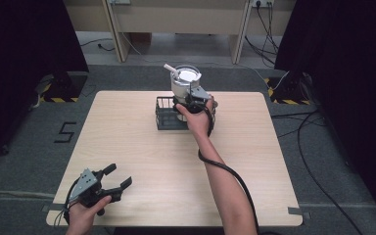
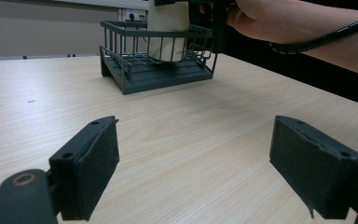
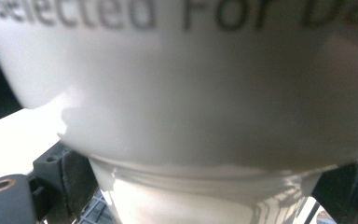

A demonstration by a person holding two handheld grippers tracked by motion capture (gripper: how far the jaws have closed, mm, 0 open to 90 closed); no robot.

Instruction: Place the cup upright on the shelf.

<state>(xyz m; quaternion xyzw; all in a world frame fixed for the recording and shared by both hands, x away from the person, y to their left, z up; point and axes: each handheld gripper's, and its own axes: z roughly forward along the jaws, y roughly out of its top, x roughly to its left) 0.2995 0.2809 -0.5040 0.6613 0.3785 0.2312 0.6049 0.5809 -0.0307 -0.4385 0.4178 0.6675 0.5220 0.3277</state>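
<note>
Wooden table (image 1: 142, 147), light top. At its far centre sits a dark wire basket (image 1: 165, 115) with a slatted floor. A white paper cup (image 1: 185, 81) with a lid and a white straw (image 1: 170, 69) stands upright at the basket's right end, long axis vertical; from the left gripper view its base looks to be at or just above the basket floor (image 2: 165, 74), and I can't tell whether it's touching. The right arm is stretched well forward, hand wrapped round the right gripper (image 1: 192, 100), which meets the cup from the near side at mid-height. In the right gripper view the cup wall (image 3: 182, 93) sits hard against the camera, with both black jaws flanking its lower body, so I read it as clamped on the cup. Printed lettering on the wall is only partly legible. The right hand is clearly the working one. Key relation: the cup is directly ahead of and between that gripper's jaws, so my guess is the next move is purely vertical, either lifting clear of the basket rim or setting down. The left gripper (image 1: 108, 180) rests at the near-left corner, well apart from the basket, jaws spread wide with nothing between them, pointing across the bare table toward the basket.
</note>
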